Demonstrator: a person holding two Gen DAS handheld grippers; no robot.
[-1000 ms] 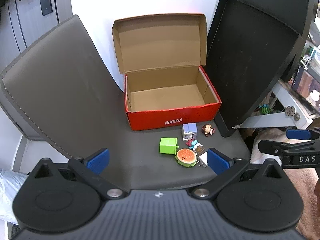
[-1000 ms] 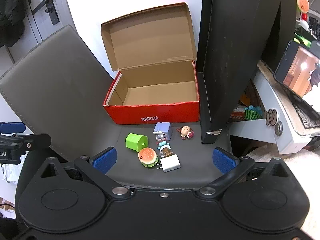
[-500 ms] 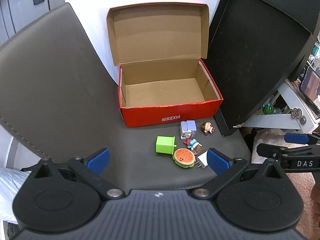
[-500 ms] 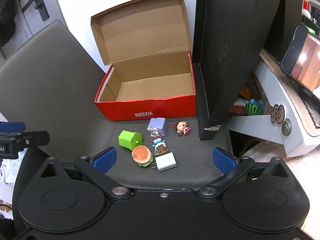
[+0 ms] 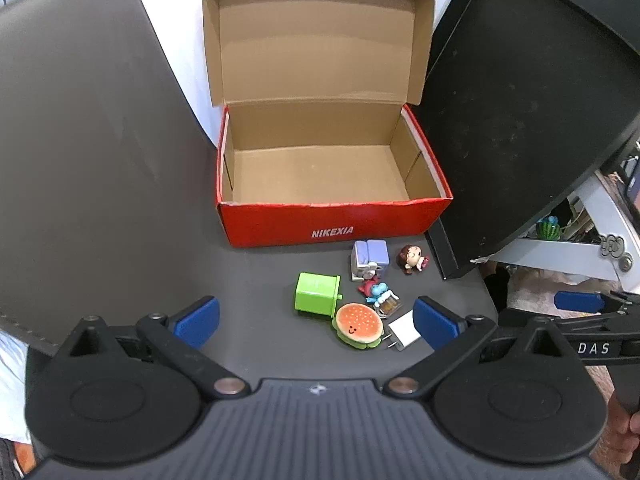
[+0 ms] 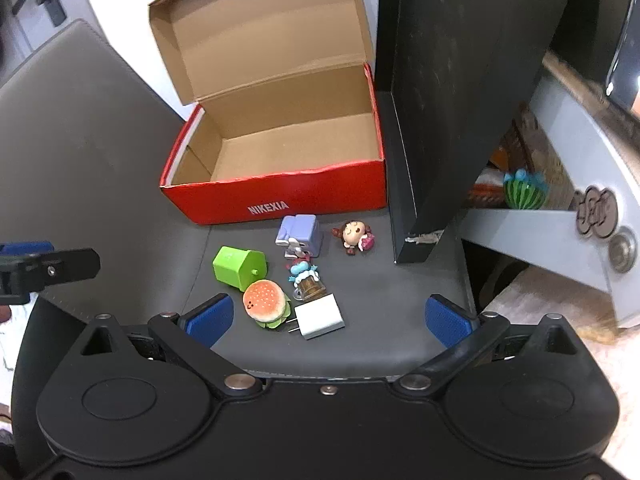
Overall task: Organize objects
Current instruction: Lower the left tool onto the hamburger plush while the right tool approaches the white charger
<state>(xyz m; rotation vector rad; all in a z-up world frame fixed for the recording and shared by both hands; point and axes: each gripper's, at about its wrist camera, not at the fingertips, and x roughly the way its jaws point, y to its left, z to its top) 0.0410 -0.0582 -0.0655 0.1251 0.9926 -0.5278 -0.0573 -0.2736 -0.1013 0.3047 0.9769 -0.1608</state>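
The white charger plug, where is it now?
In both wrist views the white charger plug lies on the dark seat, right of the burger toy, nearest the grippers.

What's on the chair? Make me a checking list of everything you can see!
Surface: dark chair seat, toys in a loose cluster.
Job's things: open red box, empty; burger toy, green house, white charger, purple toy, doll, blue figure, all outside the box.
Clutter: nothing seen.
Grippers: left gripper and right gripper open, holding nothing.
Cables: nothing seen.
Surroundings: black panel, grey drawer.
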